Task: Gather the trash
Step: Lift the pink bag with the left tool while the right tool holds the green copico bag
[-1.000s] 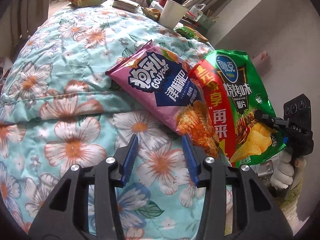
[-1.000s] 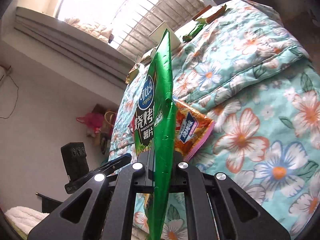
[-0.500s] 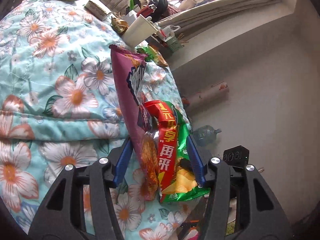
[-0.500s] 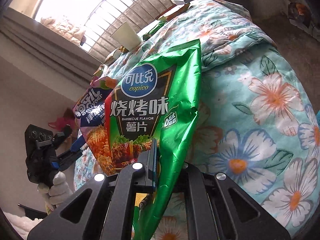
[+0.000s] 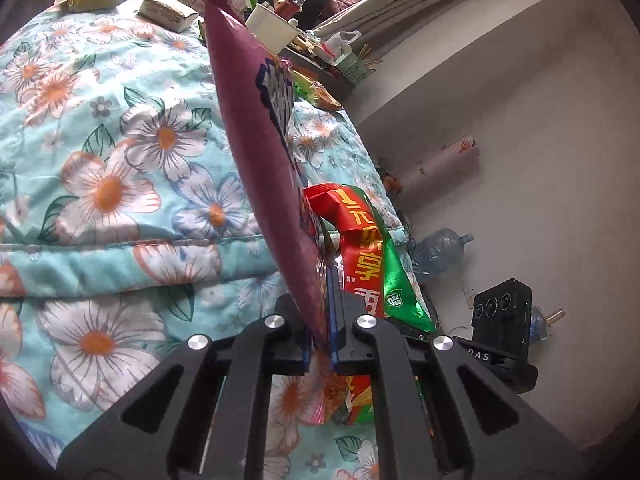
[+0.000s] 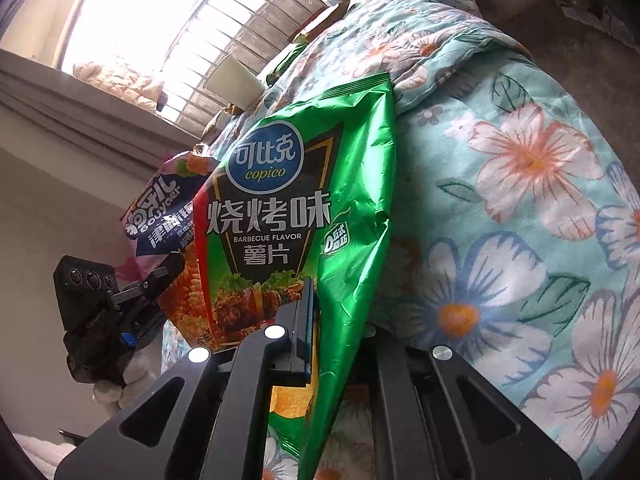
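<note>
jaws clenched: left gripper (image 5: 320, 336) pinches purple bag (image 5: 256, 152); right gripper (image 6: 316, 336) green bag (image 6: 320, 200).

A floral quilt (image 5: 120, 168) in pale blue with orange-centred flowers covers the bed. Beside the bed, a large empty water bottle (image 5: 440, 248) lies on the floor near a roll of patterned paper (image 5: 440, 164) against the wall. A barred window (image 6: 208, 12) lets in bright daylight.
</note>
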